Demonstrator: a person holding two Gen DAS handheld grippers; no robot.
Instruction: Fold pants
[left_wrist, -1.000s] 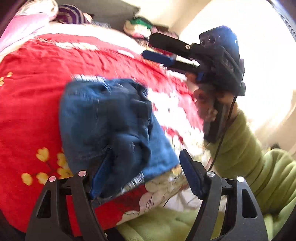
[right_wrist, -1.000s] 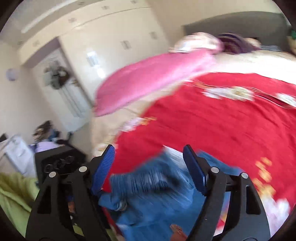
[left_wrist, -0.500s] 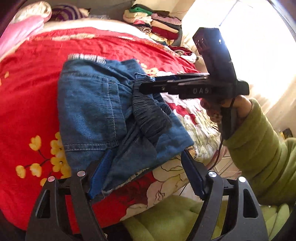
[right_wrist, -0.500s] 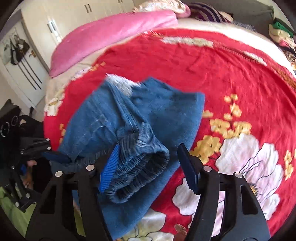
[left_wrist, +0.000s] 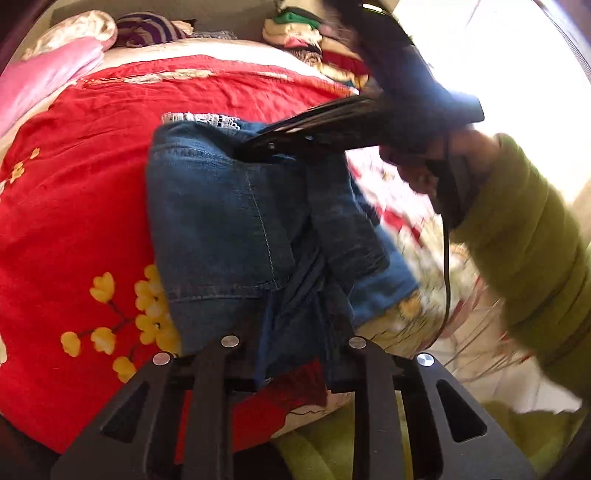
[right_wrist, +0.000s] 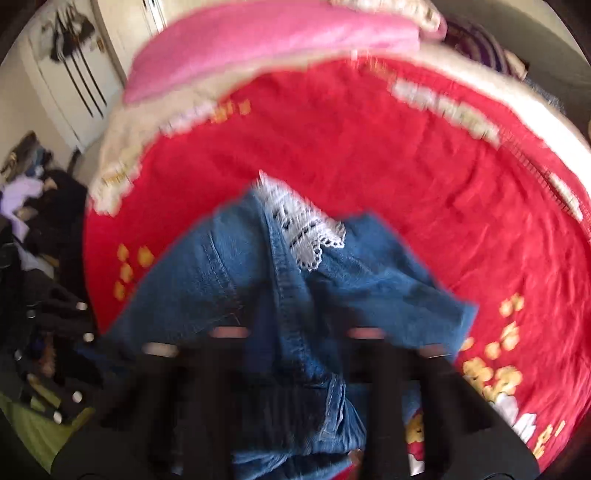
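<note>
Blue denim pants (left_wrist: 236, 221) with a white lace hem (left_wrist: 201, 119) lie folded on the red flowered bedspread (left_wrist: 74, 192) near its front edge. My left gripper (left_wrist: 291, 343) is shut on a bunched fold of the denim at the near edge. My right gripper (right_wrist: 295, 332), blurred by motion, is shut on the pants (right_wrist: 229, 280) from the other side; the lace hem (right_wrist: 306, 232) shows beyond it. In the left wrist view the right gripper (left_wrist: 258, 147) reaches onto the far part of the pants, held by a hand in a green sleeve (left_wrist: 524, 236).
A pink pillow (right_wrist: 273, 44) and a striped cushion (left_wrist: 147, 27) lie at the head of the bed. A stack of folded clothes (left_wrist: 306, 33) sits at the far right corner. Dark clutter (right_wrist: 37, 236) lies on the floor beside the bed.
Both grippers have closed onto the pants. The right gripper has moved down and in over the denim; the left has pushed forward onto the near fold.
</note>
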